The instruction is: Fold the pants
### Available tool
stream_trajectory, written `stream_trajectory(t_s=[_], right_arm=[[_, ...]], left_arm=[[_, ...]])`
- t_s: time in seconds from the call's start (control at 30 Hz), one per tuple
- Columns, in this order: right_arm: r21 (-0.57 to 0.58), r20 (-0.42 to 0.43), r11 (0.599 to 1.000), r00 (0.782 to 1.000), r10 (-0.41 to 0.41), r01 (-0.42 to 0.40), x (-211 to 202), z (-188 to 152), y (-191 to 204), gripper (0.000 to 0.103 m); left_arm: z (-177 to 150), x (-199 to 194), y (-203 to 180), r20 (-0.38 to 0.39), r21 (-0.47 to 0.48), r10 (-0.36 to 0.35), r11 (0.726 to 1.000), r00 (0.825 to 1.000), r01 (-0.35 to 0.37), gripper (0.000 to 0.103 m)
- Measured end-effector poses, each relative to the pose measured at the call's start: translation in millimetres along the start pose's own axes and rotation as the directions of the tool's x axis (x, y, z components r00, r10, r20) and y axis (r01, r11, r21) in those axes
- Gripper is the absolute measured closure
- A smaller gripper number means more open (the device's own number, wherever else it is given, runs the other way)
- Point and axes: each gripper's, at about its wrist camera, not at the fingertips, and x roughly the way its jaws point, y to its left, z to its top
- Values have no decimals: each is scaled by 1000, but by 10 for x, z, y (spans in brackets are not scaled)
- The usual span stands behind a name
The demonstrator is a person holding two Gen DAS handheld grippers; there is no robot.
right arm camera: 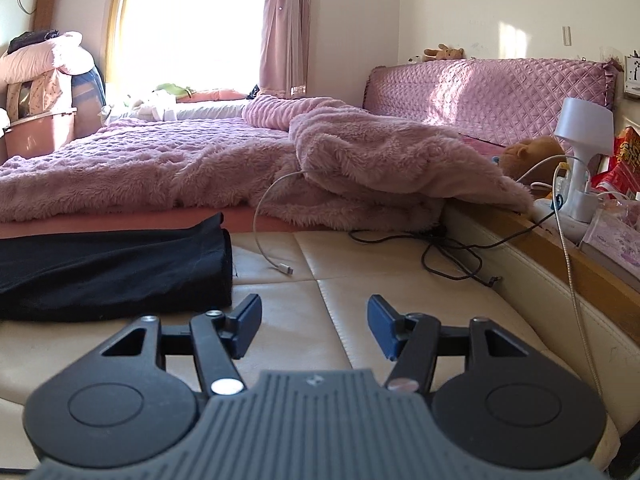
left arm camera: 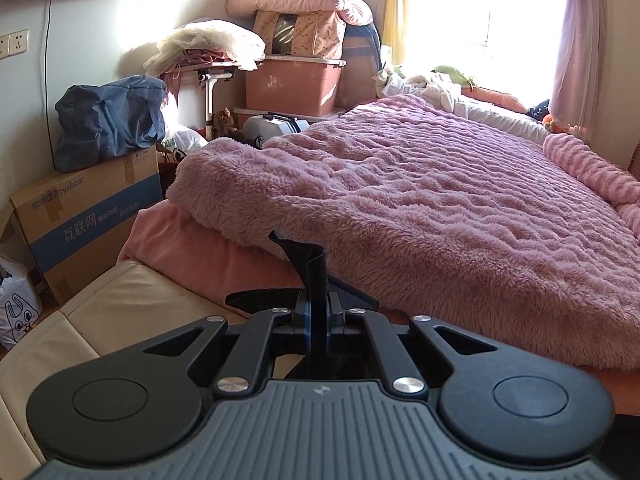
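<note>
Black pants [right arm camera: 112, 268] lie flat on the cream padded bed edge [right arm camera: 360, 300], left of the right gripper [right arm camera: 312, 326], whose jaws stand apart and empty. The left gripper [left arm camera: 316, 320] has its jaws clamped on a fold of them. A far pink bin [left arm camera: 294, 82] carries a patterned bag [left arm camera: 300, 34].

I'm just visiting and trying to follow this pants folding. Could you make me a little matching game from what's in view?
Things:
1. left gripper
2. right gripper
3. black pants
4. white charging cable

States:
A. lying on the cream cushion, plug end loose
B. open, nothing between its fingers
C. shut on black fabric
D. spread flat beside the pink fleece blanket

Pairs: 1-C, 2-B, 3-D, 4-A
</note>
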Motion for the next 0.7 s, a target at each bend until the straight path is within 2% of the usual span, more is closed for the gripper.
stream_trajectory(t_s=[0.2,0.33,0.57,0.7], right_arm=[[90,10,996,1000,-7,6,53,-6,-22,48],[183,20,983,1000,-6,2,131,69,-171,48],[134,-15,990,999,35,-33,267,54,-69,48],[132,-2,991,1000,6,-6,285,38,-76,48]], left_arm=[[-1,2,-1,-1,1,-1,1000,1000,1,97],[-4,11,2,4,0,-1,1000,1000,1,97],[-36,93,-20,-7,2,1,1000,1000,-1,97],[-57,119,-22,-12,4,1,1000,1000,-1,97]])
